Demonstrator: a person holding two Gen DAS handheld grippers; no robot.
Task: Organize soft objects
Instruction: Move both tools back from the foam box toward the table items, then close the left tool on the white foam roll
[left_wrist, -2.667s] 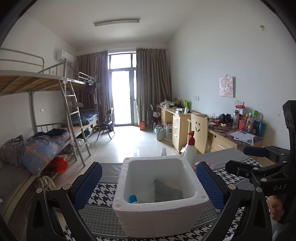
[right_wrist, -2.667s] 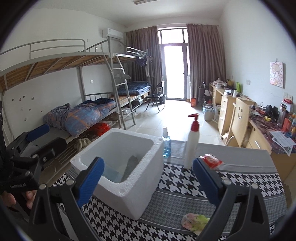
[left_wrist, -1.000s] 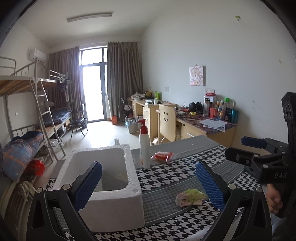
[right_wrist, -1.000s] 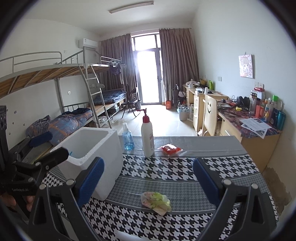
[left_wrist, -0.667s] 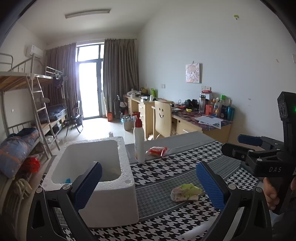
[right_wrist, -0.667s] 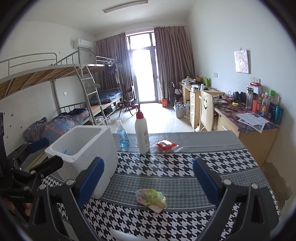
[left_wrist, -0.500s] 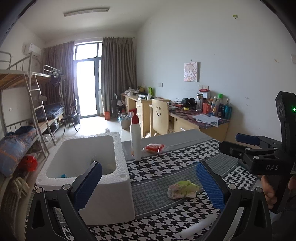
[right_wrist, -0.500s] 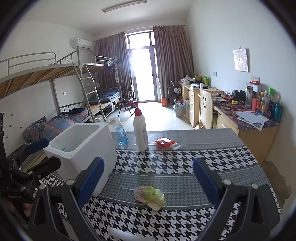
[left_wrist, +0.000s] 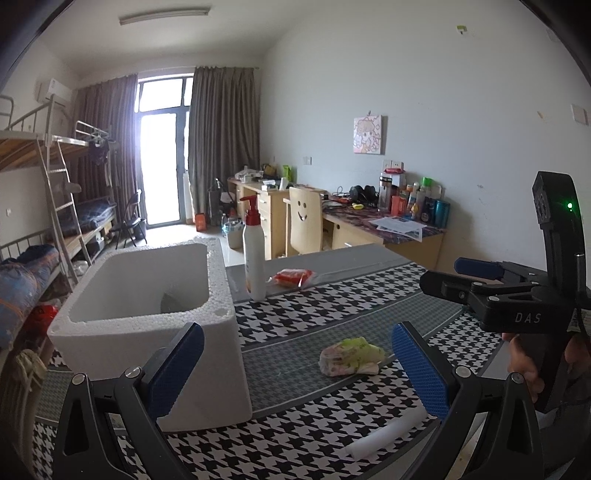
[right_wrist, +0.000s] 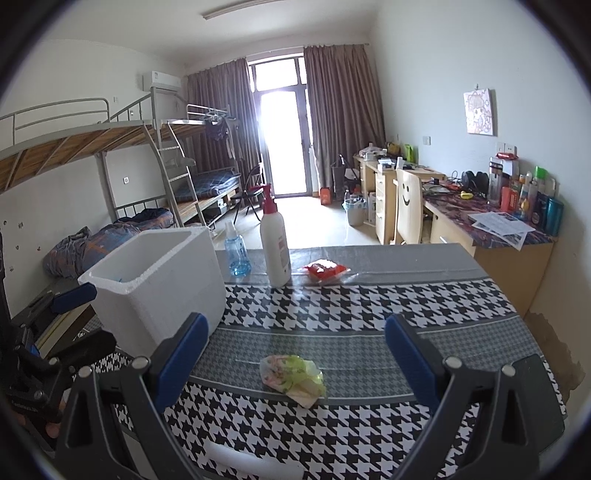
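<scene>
Both cameras have swung away from the white foam box (left_wrist: 147, 317), which a few seconds ago filled the left view with its opening square ahead; now the box sits off to the left of each view, and the crumpled green-and-pink soft packet (right_wrist: 291, 374) lies nearly centred between the right claw's blue pads. That shift suggests the earlier drop-off is finished and this packet is the next soft thing to collect. The packet rests on the grey band of the houndstooth-clothed desk (right_wrist: 369, 310), apart from the box and well short of the red plastic-wrapped pouch (right_wrist: 325, 271), which lies at the far edge just beside the white pump bottle with a red head (right_wrist: 275, 254) and near the small blue spray bottle (right_wrist: 236, 253). The right claw (right_wrist: 295, 343) is spread wide and holds nothing, hovering above and on the near side of the packet, its fingers aimed forward and slightly down. The left claw (left_wrist: 297, 363) is likewise wide open and empty, held low by the box's near corner, with the packet towards its right pad. In the left view the right tool is seen side-on, gripped by a hand (left_wrist: 524, 365) at the desk's right edge. A pale rolled tube (left_wrist: 388, 430) lies at the near edge.
</scene>
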